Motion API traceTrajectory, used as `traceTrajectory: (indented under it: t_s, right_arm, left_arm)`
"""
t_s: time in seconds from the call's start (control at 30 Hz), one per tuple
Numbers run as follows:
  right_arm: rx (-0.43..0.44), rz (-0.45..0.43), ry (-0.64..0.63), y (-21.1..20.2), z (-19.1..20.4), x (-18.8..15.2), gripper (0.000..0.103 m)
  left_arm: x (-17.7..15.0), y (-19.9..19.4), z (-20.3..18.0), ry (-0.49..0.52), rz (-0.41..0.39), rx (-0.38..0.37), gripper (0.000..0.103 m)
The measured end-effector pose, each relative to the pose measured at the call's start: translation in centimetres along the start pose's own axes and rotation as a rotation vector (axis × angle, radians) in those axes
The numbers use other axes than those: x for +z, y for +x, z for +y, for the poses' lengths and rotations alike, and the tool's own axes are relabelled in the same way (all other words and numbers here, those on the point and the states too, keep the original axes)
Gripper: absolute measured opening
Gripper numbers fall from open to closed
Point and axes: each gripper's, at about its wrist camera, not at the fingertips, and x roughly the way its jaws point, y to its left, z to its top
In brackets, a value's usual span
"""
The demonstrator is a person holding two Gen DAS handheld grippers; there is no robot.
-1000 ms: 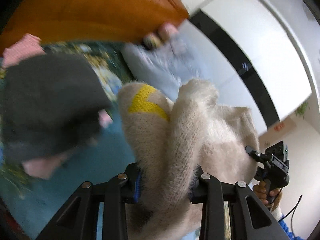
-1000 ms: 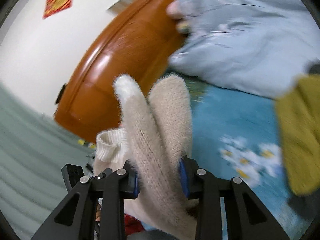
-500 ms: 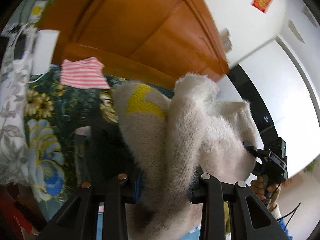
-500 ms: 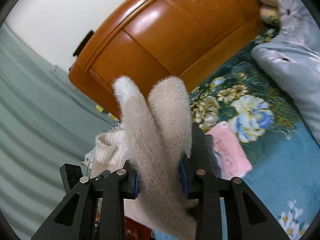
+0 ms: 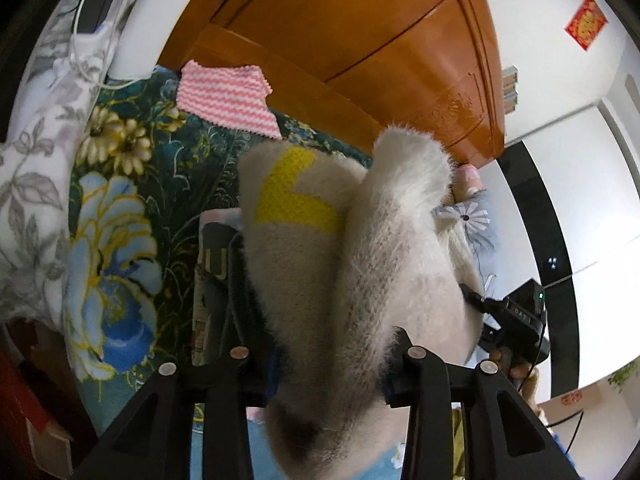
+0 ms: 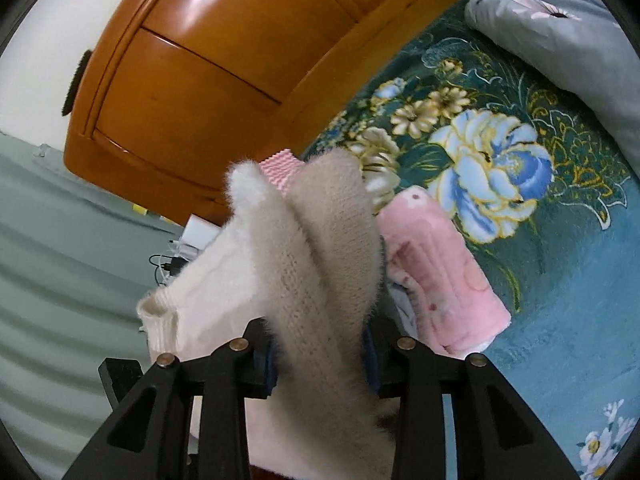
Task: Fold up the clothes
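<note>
A fuzzy cream sweater (image 5: 360,264) with a yellow mark (image 5: 292,200) fills the left wrist view, bunched between the jaws of my left gripper (image 5: 328,364), which is shut on it. My right gripper (image 6: 320,356) is shut on another part of the same sweater (image 6: 320,256); its ribbed cuff (image 6: 160,316) hangs at the left. Both hold it up above the floral bedspread (image 6: 480,160). The other gripper (image 5: 516,320) shows at the right of the left wrist view.
A folded pink garment (image 6: 440,276) and a dark folded garment (image 5: 220,280) lie on the bed below the sweater. A pink striped cloth (image 5: 224,96) lies near the wooden headboard (image 5: 360,40). A grey pillow (image 6: 560,32) is at the far right, a floral pillow (image 5: 32,184) at the left.
Both grippers have swung with the sweater toward the headboard end of the bed. The folded stack and striped cloth have come into view beneath. The grips are unchanged.
</note>
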Motion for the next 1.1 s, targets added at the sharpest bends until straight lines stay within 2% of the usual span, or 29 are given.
traceTrajectory:
  t_s: [0.1, 0.17, 0.3, 0.47, 0.57, 0.63, 0.73, 0.83, 0.9, 0.97, 1.1]
  right_arm:
    - [0.006, 0.005, -0.005, -0.8, 0.4, -0.2, 0.041]
    - [0.0, 0.005, -0.012, -1.2, 0.6, -0.3, 0.042]
    - [-0.03, -0.006, -0.047, -2.1, 1.2, -0.5, 0.045]
    - [-0.105, -0.083, -0.108, -4.5, 2.0, -0.6, 0.047]
    - [-0.165, -0.154, -0.21, -6.2, 4.1, -1.4, 0.047]
    - [-0.183, -0.184, -0.311, -6.7, 6.3, -2.3, 0.047]
    - [-0.168, -0.132, -0.433, -5.3, 9.2, -3.8, 0.047]
    - [-0.206, -0.066, -0.502, -2.2, 10.1, -4.6, 0.047]
    - [-0.248, -0.044, -0.478, -0.4, 9.1, -4.2, 0.047]
    - [-0.253, -0.013, -0.422, 1.4, 7.4, -3.6, 0.047]
    - [-0.279, 0.0, -0.354, 3.3, 5.6, -2.9, 0.046]
  left_arm:
    - [0.2, -0.2, 0.0, -0.028, 0.001, 0.008, 0.05]
    - [0.5, -0.6, -0.2, -0.04, -0.001, 0.047, 0.055]
    - [1.2, -2.3, -1.1, -0.039, -0.044, 0.114, 0.057]
    - [1.4, -5.1, -4.9, 0.084, -0.148, 0.179, 0.057]
    - [1.2, -5.4, -8.0, 0.194, -0.16, 0.164, 0.057]
    - [0.7, -4.6, -9.6, 0.262, -0.14, 0.138, 0.057]
    - [0.2, -1.9, -10.7, 0.329, -0.093, 0.151, 0.057]
    - [0.5, 0.6, -9.5, 0.312, -0.05, 0.19, 0.057]
    - [0.7, 2.4, -8.1, 0.293, -0.014, 0.219, 0.057]
    - [0.6, 3.8, -7.2, 0.296, 0.011, 0.232, 0.057]
    - [0.5, 5.1, -7.1, 0.332, 0.011, 0.231, 0.057]
